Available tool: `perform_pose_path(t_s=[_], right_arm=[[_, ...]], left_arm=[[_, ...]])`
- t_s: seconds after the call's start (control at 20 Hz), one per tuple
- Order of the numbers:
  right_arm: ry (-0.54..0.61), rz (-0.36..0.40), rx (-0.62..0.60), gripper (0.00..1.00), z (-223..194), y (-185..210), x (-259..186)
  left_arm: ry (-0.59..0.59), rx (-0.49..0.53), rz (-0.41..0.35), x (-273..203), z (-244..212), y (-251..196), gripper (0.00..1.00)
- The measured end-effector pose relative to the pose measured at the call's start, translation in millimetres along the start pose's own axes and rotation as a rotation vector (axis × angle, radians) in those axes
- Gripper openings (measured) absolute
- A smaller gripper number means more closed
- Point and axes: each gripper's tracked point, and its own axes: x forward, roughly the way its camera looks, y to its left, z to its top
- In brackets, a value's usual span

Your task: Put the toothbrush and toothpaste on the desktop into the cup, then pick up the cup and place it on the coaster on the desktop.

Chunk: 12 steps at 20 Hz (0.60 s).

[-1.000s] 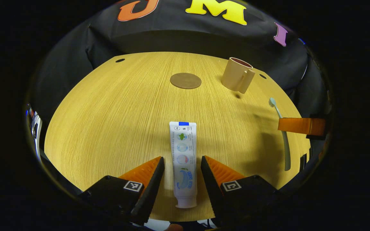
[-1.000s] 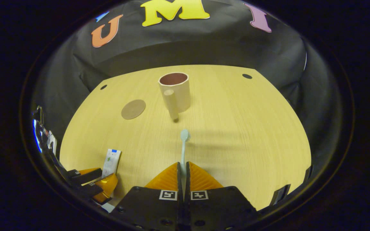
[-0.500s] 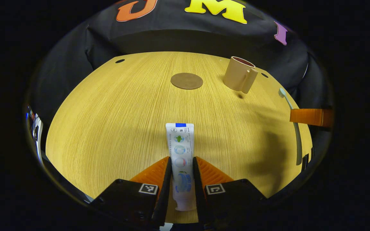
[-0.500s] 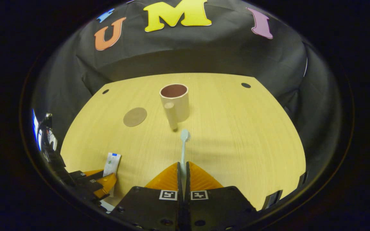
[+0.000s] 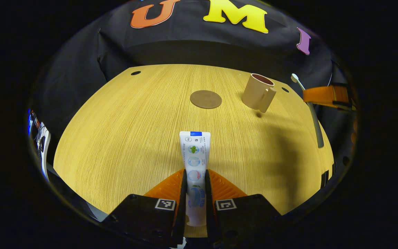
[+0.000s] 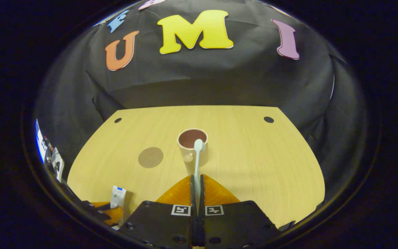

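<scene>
In the left gripper view, my left gripper (image 5: pixel 195 178) is shut on the white toothpaste tube (image 5: pixel 194 155), which points forward over the wooden desktop (image 5: pixel 123 131). Beyond it lie the round brown coaster (image 5: pixel 205 99) and the beige cup (image 5: pixel 257 91) with its handle facing me. At the right edge the other gripper (image 5: pixel 327 95) holds the toothbrush (image 5: pixel 309 107) in the air. In the right gripper view, my right gripper (image 6: pixel 197 180) is shut on the pale toothbrush (image 6: pixel 197 155), raised above the desktop, its head in front of the cup (image 6: pixel 192 143). The coaster (image 6: pixel 150 157) lies left of the cup, the toothpaste (image 6: pixel 117 196) at lower left.
The desktop (image 6: pixel 254 155) has small dark holes near its far corners (image 6: pixel 268 119). Black cloth closes the booth behind and beside the table. Some equipment shows at the far left edge (image 5: pixel 41 141).
My left gripper closed on the toothpaste tube. My right gripper lifted the toothbrush off the desktop and carried it up, so its head now overlaps the cup.
</scene>
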Motion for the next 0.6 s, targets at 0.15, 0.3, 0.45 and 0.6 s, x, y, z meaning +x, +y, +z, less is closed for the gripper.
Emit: perform_pose_path(t_s=[0.15, 0.3, 0.45, 0.6], right_arm=[[-0.074, 0.014, -0.004, 0.0, 37.4, 8.7, 10.8], [-0.154, 0.015, -0.031, 0.0, 73.5, 16.4, 28.1], [-0.242, 0.021, -0.016, 0.0, 107.8, 21.5, 40.7], [-0.317, 0.024, -0.023, 0.01, 133.9, 23.9, 54.7]], left_arm=[[-0.023, -0.004, -0.002, -6.2, 8.0, -0.2, 0.26], [-0.048, -0.005, 0.004, -14.0, 19.3, -0.8, 0.25], [-0.07, 0.003, 0.003, -19.1, 25.9, -1.4, 0.25], [-0.087, 0.005, 0.007, -24.0, 36.2, -2.0, 0.25]])
